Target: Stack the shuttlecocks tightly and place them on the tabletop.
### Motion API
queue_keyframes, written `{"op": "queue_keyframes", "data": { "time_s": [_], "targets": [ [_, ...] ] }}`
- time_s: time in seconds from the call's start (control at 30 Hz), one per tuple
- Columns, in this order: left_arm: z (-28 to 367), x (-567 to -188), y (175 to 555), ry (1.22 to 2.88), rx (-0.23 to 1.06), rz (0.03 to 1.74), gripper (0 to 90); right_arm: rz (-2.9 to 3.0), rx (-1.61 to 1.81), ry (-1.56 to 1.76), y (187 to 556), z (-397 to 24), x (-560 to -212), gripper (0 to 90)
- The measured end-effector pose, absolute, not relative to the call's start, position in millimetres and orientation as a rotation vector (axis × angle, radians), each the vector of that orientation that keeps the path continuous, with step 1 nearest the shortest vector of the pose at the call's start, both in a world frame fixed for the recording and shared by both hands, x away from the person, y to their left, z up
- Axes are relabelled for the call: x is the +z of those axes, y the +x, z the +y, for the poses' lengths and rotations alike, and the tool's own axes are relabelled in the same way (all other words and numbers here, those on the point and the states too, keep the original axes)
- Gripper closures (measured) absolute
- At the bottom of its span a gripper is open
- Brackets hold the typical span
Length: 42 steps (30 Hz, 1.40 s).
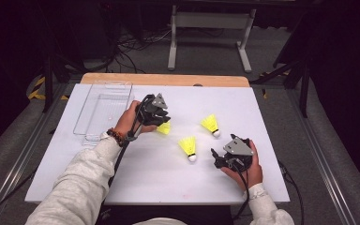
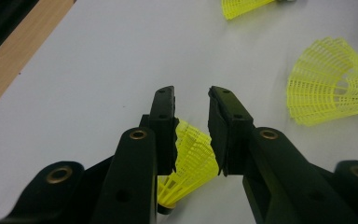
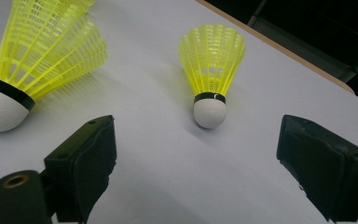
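My white tabletop (image 1: 159, 183) on wooden bench (image 1: 168, 79); grey floor (image 1: 206, 51), cables (image 1: 136, 44), white frame (image 1: 211, 21), dark surroundings.

Three yellow shuttlecocks, one (image 1: 164, 127) at the left claw (image 1: 155, 114), one (image 1: 188, 147) mid-desk and one (image 1: 210, 124) farther back; two claws, the second (image 1: 214, 155) at right; one clear plastic tray (image 1: 104, 108); one white desk (image 1: 168, 178).

Three yellow meshed plastic shuttlecocks (image 1: 188, 146), white matt foam-like tips, lay mid-frame on a smooth matt white table (image 1: 159, 173); upper left, a clear glossy plastic tray (image 1: 102, 112).
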State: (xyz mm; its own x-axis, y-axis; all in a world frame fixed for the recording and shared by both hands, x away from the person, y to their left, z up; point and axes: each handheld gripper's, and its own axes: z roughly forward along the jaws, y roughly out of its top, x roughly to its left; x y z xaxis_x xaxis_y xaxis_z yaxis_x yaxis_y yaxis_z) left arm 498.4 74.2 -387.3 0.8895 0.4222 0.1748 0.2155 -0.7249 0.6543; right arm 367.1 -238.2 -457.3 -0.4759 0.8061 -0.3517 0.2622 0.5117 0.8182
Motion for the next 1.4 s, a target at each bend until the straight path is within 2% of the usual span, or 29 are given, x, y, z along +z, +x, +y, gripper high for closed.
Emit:
{"op": "queue_keyframes", "data": {
  "time_s": [0.77, 1.17, 1.4],
  "targets": [
    [132, -388, 472, 2.273, 0.5, 0.467, 65.7, 1.975, 0.923, 0.882, 365, -239, -455, 12.6],
    [169, -384, 442, 2.126, 0.598, 0.415, 59.1, 1.97, 0.925, 0.892, 366, -239, -455, 12.7],
    [186, -386, 425, 2.068, 0.653, 0.416, 51.6, 1.963, 0.927, 0.896, 365, -239, -455, 12.7]
  ]
}}
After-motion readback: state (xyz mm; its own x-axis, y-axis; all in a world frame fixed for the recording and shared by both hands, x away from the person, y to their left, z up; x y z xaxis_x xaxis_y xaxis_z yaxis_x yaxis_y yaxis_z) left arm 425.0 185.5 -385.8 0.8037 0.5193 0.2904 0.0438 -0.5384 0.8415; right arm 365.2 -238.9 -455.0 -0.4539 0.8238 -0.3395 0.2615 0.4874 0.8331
